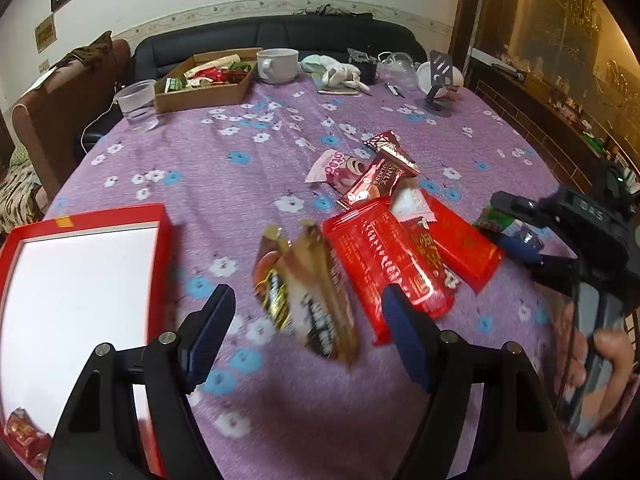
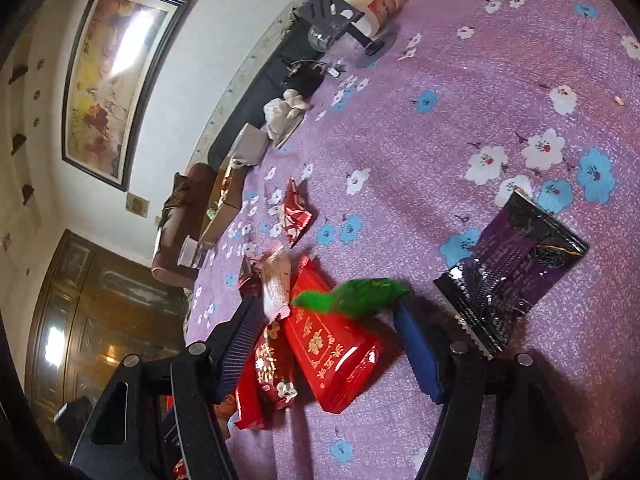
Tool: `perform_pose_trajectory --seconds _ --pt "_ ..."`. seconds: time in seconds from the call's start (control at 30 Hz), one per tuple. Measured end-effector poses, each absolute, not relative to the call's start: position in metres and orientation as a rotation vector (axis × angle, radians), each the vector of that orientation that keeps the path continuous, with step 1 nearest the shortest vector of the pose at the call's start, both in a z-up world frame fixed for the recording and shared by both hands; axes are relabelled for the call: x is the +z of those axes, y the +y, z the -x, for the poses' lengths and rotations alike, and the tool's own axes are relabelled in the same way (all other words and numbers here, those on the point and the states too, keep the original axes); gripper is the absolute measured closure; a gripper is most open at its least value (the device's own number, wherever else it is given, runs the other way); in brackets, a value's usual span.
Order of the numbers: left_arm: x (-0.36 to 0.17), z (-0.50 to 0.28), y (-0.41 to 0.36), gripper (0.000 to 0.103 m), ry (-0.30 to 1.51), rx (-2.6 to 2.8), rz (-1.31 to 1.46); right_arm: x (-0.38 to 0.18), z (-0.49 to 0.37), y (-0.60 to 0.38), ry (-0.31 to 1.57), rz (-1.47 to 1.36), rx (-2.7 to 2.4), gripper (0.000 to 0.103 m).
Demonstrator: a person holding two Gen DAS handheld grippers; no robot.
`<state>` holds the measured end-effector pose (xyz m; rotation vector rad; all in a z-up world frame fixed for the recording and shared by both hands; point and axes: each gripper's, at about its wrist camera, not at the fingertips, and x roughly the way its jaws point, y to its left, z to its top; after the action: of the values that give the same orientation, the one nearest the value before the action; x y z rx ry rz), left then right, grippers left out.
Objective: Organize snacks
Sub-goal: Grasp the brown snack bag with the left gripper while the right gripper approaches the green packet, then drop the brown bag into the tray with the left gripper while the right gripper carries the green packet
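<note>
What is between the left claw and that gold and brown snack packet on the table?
Nothing visible: the gold and brown snack packet lies on the purple flowered tablecloth just ahead of the open left claw, with only bare cloth between. Red packets lie beside it.

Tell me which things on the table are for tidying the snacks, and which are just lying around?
For the job:
red box
brown snack packet
red packets
green packet
purple packet
left gripper
right gripper

Just lying about:
plastic cup
white mug
phone stand
cloth
</note>
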<state>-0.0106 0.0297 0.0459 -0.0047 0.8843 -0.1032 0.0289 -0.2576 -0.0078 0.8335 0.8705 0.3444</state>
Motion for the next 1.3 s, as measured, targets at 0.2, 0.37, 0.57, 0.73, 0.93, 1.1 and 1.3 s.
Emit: perform_pose_trajectory --seconds 0.2,0.37,0.57,0.73,0.93,1.1,1.3 --pt "0.021 -0.003 0.039 0.046 0.924 -0.088 0.056 -0.016 -0.030 -0.265 0.876 -0.905 0.369 0.059" --pt "0.010 0.000 0.047 0.066 0.927 -0.112 0.072 -0.003 -0.022 -0.280 0.798 -0.935 0.341 0.055" --pt "0.016 0.007 0.054 0.069 0.915 -0.160 0.080 0.010 -0.025 -0.286 0.764 -0.885 0.239 0.040" --pt "0.030 0.026 0.061 0.069 0.883 -0.190 0.082 0.014 -0.055 -0.263 0.870 -0.740 0.121 0.040" --pt "0.039 0.050 0.074 0.069 0.862 -0.201 0.102 0.015 -0.072 -0.216 0.928 -0.357 -0.071 0.055" --pt "0.041 0.067 0.085 0.069 0.857 -0.203 0.125 0.010 -0.073 -0.199 0.909 -0.158 -0.139 0.075" --pt "0.045 0.081 0.095 0.069 0.847 -0.202 0.134 0.014 -0.054 -0.223 0.919 -0.309 -0.084 0.081"
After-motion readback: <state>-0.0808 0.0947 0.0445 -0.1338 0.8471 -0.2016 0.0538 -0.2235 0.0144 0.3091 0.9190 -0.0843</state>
